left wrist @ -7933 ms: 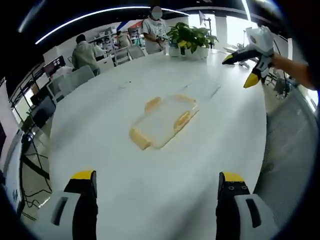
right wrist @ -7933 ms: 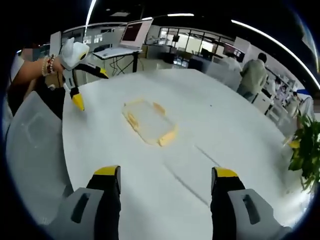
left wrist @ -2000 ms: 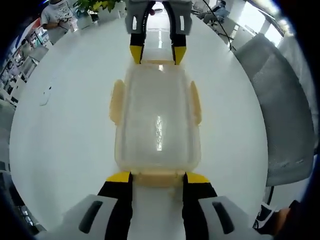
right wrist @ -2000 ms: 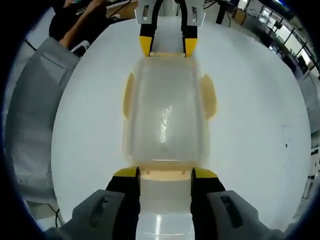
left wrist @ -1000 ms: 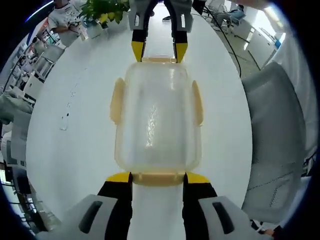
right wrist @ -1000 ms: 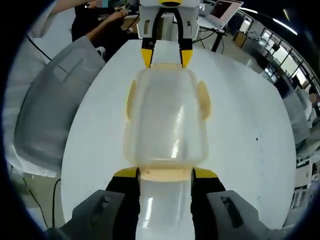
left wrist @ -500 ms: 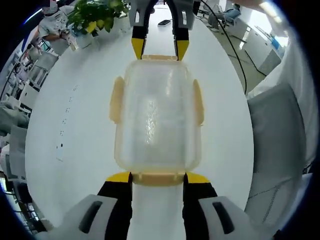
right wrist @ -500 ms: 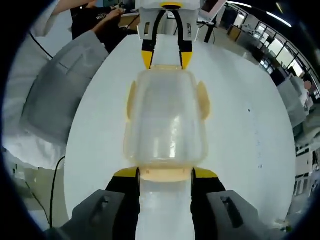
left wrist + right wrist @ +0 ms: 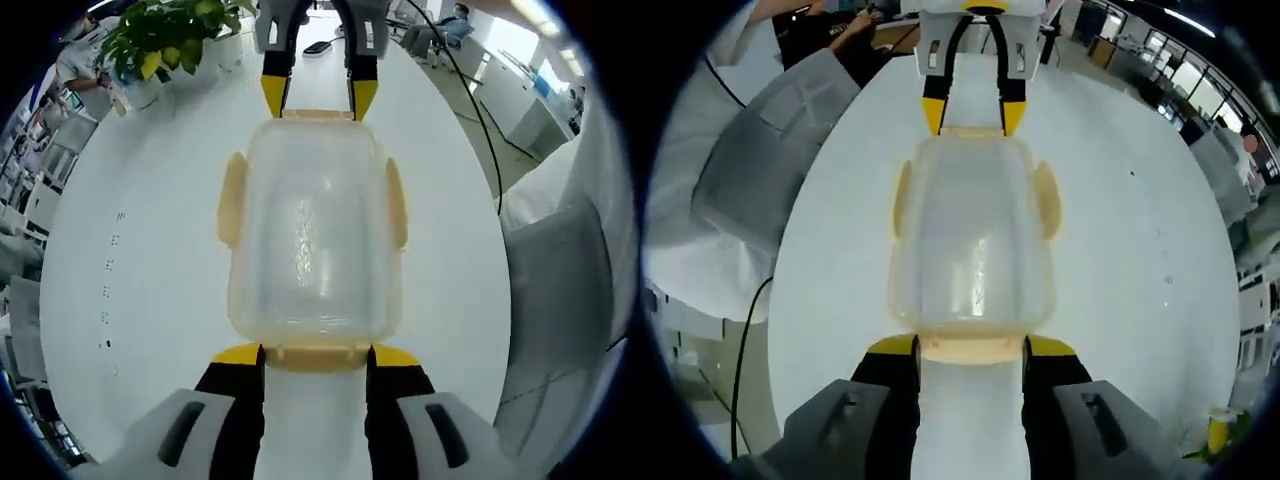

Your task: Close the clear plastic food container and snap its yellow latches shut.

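Table bg shifted; container [image 9: 315, 240] lengthwise btwn grippers.

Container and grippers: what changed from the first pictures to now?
Both grippers came in from apart: the left gripper now brackets one end latch of the container, the right gripper the opposite end. Over the last two seconds the background swung around while the holds stayed the same. Side latches still flare outward.

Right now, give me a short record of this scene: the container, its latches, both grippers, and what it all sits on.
container: clear plastic food container, lid on
end latches: near end latch sits between the left gripper jaws; far end latch sits between the right gripper jaws
side latches: yellow side latches, flared outward
surface: white table
background: potted plant
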{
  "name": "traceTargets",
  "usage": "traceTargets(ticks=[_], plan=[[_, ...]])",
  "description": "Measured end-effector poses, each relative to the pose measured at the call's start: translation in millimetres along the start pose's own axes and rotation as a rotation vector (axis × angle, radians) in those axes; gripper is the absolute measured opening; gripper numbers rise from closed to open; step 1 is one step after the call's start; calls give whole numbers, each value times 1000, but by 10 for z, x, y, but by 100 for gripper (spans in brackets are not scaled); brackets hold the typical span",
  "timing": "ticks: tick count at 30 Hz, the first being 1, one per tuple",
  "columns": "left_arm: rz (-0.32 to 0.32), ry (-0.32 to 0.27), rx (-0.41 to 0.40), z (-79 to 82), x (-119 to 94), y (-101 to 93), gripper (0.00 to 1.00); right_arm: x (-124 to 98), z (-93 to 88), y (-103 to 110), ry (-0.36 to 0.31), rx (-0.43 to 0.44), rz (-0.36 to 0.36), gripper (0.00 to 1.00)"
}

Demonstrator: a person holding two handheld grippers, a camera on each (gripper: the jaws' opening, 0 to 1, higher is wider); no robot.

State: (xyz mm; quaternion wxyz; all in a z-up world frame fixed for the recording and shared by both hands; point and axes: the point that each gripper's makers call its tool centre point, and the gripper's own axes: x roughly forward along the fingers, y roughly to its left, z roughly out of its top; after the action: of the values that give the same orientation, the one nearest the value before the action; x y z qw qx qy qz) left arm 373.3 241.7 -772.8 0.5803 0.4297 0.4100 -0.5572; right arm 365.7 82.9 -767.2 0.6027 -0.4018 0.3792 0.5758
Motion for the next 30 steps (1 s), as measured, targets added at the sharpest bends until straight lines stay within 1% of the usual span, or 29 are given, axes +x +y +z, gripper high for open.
traceTargets(ticks=[7, 11, 14, 16, 19, 21, 25, 30], plan=[[-6, 22, 2, -30, 20, 23, 33, 73, -14, 3, 4, 1, 3, 36], [0, 42, 10, -75, 32, 37, 33, 105, 17, -3, 9, -1, 6, 36], [3, 45, 11, -83, 45, 51, 33, 122, 2, -12, 16, 2, 9, 36], [0, 37, 13, -51, 52, 36, 33, 142, -45, -9, 34, 5, 11, 36], [-6, 27, 8, -7, 73, 23, 33, 151, -97, -3, 42, 6, 10, 36], [-11, 35, 11, -33, 97, 28, 33, 143, -88, -4, 32, 8, 12, 36], [-13, 32, 8, -32, 89, 38, 33, 148, -87, -5, 33, 6, 18, 36], [-14, 39, -3, -38, 83, 1, 33, 146, -73, -29, 35, -21, 14, 36]])
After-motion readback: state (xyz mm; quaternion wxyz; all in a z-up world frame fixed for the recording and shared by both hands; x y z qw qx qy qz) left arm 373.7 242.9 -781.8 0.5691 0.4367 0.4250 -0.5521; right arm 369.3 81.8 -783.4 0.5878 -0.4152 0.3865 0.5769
